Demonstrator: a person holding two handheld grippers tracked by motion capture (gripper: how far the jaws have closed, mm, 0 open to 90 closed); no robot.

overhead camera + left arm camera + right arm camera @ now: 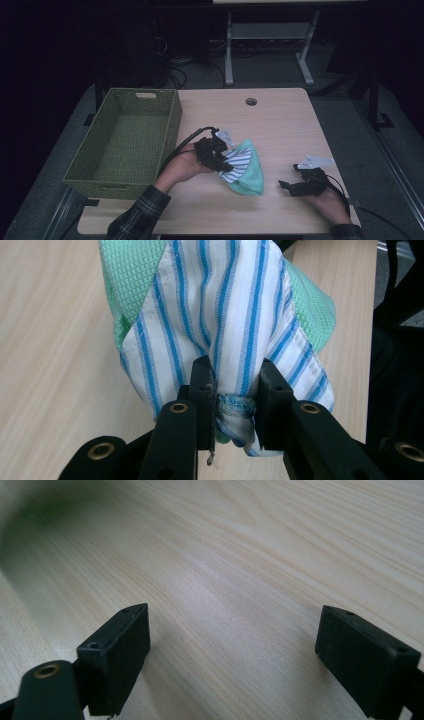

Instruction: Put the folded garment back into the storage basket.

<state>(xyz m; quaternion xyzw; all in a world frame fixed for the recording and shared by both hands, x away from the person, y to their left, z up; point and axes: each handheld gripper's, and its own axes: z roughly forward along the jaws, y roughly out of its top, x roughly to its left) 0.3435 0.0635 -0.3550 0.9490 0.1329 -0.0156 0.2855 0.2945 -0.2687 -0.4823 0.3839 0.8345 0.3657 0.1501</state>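
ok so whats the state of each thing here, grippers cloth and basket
left gripper: shut on the cloth
cloth: bunched, striped white-blue and green, gripped at its hem
right gripper: open, nothing between its jaws
basket: upright on the table, nothing inside

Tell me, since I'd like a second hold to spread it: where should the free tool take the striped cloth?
Probably the loose lower end of the striped cloth, approached from the right tool's own side. The left tool already pinches the bunched hem, and that end hangs free toward the open right tool.
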